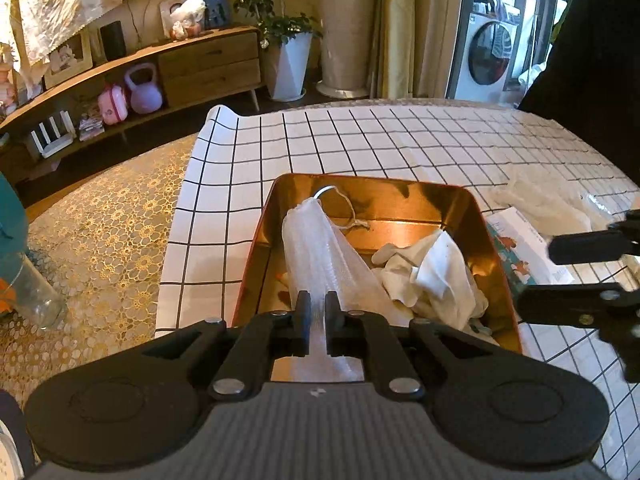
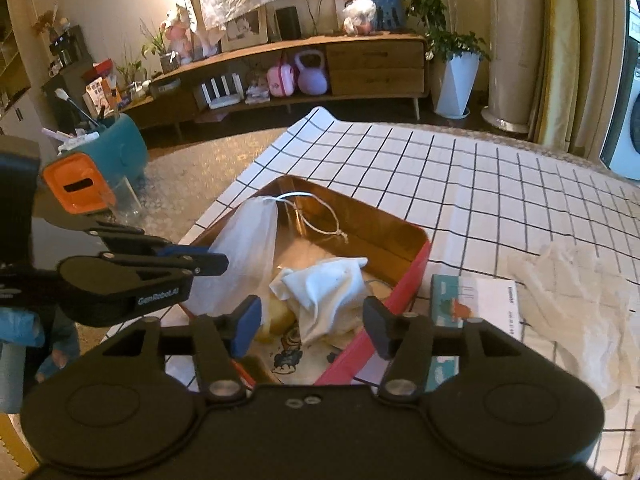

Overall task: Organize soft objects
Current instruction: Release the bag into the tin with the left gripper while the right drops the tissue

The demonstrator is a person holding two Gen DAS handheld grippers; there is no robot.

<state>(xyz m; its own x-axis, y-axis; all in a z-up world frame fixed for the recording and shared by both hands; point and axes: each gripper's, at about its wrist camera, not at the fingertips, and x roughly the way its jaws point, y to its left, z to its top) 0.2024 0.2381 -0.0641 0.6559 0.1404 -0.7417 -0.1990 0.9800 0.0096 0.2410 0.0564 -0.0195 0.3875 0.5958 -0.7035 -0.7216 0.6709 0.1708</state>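
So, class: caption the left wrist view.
Left gripper pinches a mesh bag over the tin.

White black-gridded tablecloth (image 1: 360,148), red tin (image 2: 404,276) (coppery inside), white mesh bag (image 1: 320,248).

We see a white mesh pouch (image 1: 320,248) with a drawstring, stretched slantwise over the near left part of a shallow metal tin (image 1: 460,200) that is copper-gold inside and red outside; its gathered neck points toward the tin's far wall, and its cord (image 2: 324,216) loops loose across the bottom. Beside the pouch, in the tin's right half, lies a crumpled white cloth (image 2: 328,284), heaped over something yellow (image 2: 276,318) we cannot identify. On the checked tablecloth right of the tin, apart from it, lie pale translucent gloves (image 2: 576,292), limp and wrinkled.
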